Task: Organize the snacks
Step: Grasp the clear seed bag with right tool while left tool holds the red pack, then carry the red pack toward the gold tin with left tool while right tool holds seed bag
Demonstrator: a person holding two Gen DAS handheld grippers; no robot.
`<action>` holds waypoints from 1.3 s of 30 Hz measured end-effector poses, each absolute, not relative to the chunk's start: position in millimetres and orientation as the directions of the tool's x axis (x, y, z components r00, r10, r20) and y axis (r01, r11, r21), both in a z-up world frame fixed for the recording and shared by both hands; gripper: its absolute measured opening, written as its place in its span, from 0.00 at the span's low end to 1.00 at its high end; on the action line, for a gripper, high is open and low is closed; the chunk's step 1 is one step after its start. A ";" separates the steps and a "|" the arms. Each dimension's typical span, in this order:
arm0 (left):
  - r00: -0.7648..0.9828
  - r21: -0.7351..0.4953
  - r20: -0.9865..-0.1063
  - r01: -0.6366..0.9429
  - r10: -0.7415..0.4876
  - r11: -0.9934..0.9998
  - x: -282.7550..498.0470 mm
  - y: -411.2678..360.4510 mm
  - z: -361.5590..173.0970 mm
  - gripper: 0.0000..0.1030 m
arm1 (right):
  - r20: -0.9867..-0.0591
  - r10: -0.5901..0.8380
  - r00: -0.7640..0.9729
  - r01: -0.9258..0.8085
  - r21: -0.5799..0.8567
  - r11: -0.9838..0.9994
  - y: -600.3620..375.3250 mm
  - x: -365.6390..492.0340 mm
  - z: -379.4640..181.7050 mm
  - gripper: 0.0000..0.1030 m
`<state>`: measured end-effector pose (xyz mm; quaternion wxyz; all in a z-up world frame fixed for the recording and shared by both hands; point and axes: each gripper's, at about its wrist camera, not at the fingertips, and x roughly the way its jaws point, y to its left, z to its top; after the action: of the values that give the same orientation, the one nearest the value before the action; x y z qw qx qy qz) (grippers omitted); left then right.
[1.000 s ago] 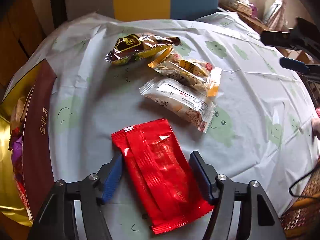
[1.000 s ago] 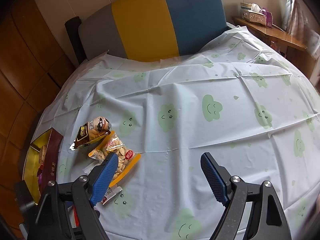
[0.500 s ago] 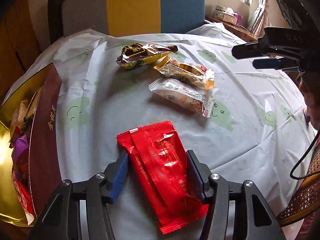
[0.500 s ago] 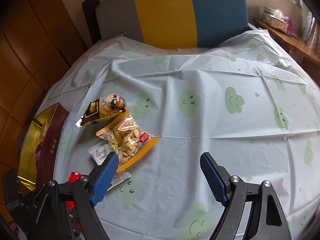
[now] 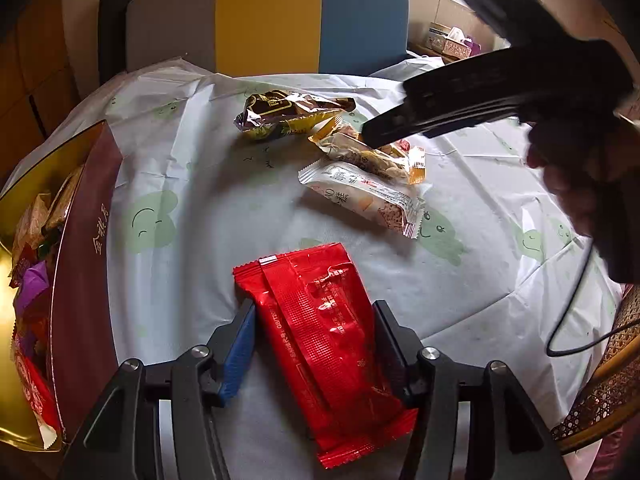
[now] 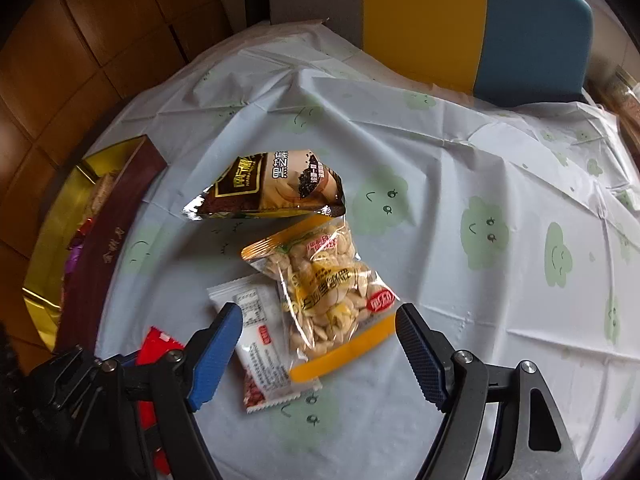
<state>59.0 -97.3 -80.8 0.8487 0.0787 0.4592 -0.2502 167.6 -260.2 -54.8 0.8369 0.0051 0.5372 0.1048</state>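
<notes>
Right wrist: right gripper [image 6: 318, 346] now over nut packet [image 6: 324, 292], closing.

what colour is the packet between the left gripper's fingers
Red packet, clearest in the left wrist view.

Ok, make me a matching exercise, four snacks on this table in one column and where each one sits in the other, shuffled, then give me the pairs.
Things:
1. red packet
2. white packet
3. clear nut bag
4. brown sachet

Places:
A. farthest from both claws
B. partly under the nut bag
C. between the left claw's fingers
D. lying partly across the white packet, between it and the brown sachet

Pairs: 1-C, 2-B, 3-D, 4-A
</notes>
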 end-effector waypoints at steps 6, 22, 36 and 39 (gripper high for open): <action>0.449 -0.111 -0.817 0.492 -0.362 0.863 59.1 -96.2 -80.6 0.56 | -0.930 0.132 0.343 -0.151 0.084 0.985 -265.0 192.6 -78.3 0.63; 0.483 -0.076 -0.807 0.486 -0.340 0.870 53.5 -101.0 -82.3 0.57 | -0.942 0.093 0.321 -0.056 0.079 0.995 -324.7 109.5 -85.4 0.59; 0.458 -0.118 -0.811 0.481 -0.364 0.869 59.1 -96.9 -77.4 0.55 | -0.941 0.066 0.332 -0.084 0.040 0.996 -314.2 107.6 -87.6 0.61; 0.453 -0.145 -0.803 0.483 -0.388 0.864 57.2 -93.8 -73.6 0.55 | -0.941 0.063 0.333 -0.091 0.034 0.995 -317.4 109.9 -90.5 0.62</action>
<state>57.2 -93.8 -73.6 0.8507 0.0522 0.4562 -0.2559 109.9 -317.4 -90.5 0.8164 -0.0125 0.5754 0.0471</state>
